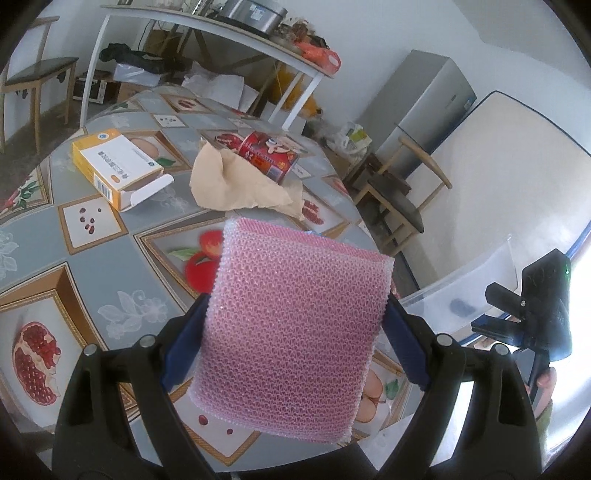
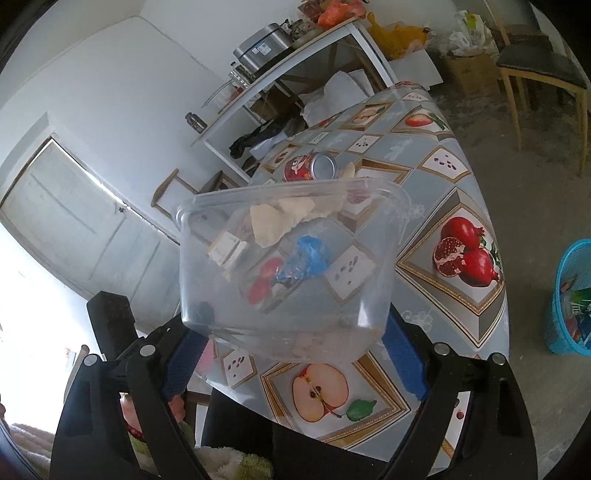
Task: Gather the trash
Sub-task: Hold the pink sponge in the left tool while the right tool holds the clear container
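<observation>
My left gripper [image 1: 295,302] is shut on a pink bubble-wrap pad [image 1: 295,325], held above the fruit-patterned table [image 1: 92,236]. Beyond it lie a crumpled brown paper [image 1: 236,184], a red can [image 1: 267,151] on its side and a yellow-and-white carton [image 1: 114,162] with an open flap. My right gripper [image 2: 291,328] is shut on a clear plastic tub [image 2: 288,266], lifted over the table's near edge; the same tub [image 1: 465,291] shows at the right of the left wrist view. A small dark scrap [image 2: 205,310] lies in it. A blue crumpled wrapper [image 2: 306,254] shows through its wall.
A blue basket [image 2: 570,299] holding rubbish stands on the floor to the right of the table. Wooden chairs [image 1: 399,206] sit by the table's far side. A cluttered white shelf table [image 1: 207,33] stands against the wall behind.
</observation>
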`<action>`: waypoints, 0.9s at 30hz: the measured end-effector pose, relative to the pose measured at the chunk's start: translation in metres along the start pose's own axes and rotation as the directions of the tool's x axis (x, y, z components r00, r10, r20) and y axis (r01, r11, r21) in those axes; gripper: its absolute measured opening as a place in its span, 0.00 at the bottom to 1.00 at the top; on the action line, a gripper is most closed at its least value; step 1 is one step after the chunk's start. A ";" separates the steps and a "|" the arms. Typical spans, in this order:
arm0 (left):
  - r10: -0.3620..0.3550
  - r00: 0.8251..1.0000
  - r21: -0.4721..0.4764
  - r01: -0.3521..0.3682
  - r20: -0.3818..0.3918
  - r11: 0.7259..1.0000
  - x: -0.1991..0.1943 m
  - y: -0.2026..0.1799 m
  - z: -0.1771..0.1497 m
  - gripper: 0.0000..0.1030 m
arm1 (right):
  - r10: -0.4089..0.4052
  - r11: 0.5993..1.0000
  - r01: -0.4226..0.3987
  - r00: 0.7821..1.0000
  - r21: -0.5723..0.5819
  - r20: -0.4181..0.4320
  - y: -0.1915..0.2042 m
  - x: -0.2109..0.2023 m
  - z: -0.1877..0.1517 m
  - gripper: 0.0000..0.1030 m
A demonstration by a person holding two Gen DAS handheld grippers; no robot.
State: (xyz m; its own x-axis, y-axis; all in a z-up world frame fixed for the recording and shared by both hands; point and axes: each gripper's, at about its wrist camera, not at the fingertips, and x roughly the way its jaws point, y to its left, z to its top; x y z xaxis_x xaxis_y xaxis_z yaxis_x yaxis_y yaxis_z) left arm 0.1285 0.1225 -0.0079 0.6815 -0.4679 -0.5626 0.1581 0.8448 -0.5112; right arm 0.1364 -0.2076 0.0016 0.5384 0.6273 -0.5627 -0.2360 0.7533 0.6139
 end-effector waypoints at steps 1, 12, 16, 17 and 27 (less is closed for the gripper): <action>0.001 1.000 -0.002 -0.001 0.009 1.000 -0.001 -0.001 0.000 0.83 | -0.001 1.000 0.001 1.000 0.000 0.001 0.000 -0.001 0.000 0.83; -0.015 0.995 0.006 0.015 0.095 1.000 -0.010 -0.021 0.005 0.83 | -0.013 1.000 0.013 1.000 0.001 -0.001 0.005 -0.002 0.001 0.83; -0.028 0.994 0.013 0.027 0.103 1.000 -0.012 -0.028 0.006 0.83 | -0.013 1.000 0.013 1.000 -0.005 0.009 0.008 -0.007 0.001 0.83; -0.028 0.994 0.013 0.027 0.105 1.000 -0.012 -0.029 0.006 0.83 | -0.010 1.000 0.010 1.000 -0.005 0.012 0.008 -0.008 0.001 0.83; -0.054 0.993 0.074 0.046 0.108 0.996 -0.013 -0.063 0.014 0.83 | 0.021 1.000 -0.021 0.997 0.000 0.079 0.000 -0.037 0.004 0.83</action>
State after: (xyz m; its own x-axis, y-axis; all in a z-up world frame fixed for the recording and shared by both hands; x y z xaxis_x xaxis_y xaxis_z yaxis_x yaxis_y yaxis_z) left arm 0.1196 0.0788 0.0402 0.7449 -0.4820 -0.4613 0.2413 0.8393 -0.4872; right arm 0.1192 -0.2318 0.0246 0.5953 0.6254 -0.5046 -0.2474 0.7401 0.6253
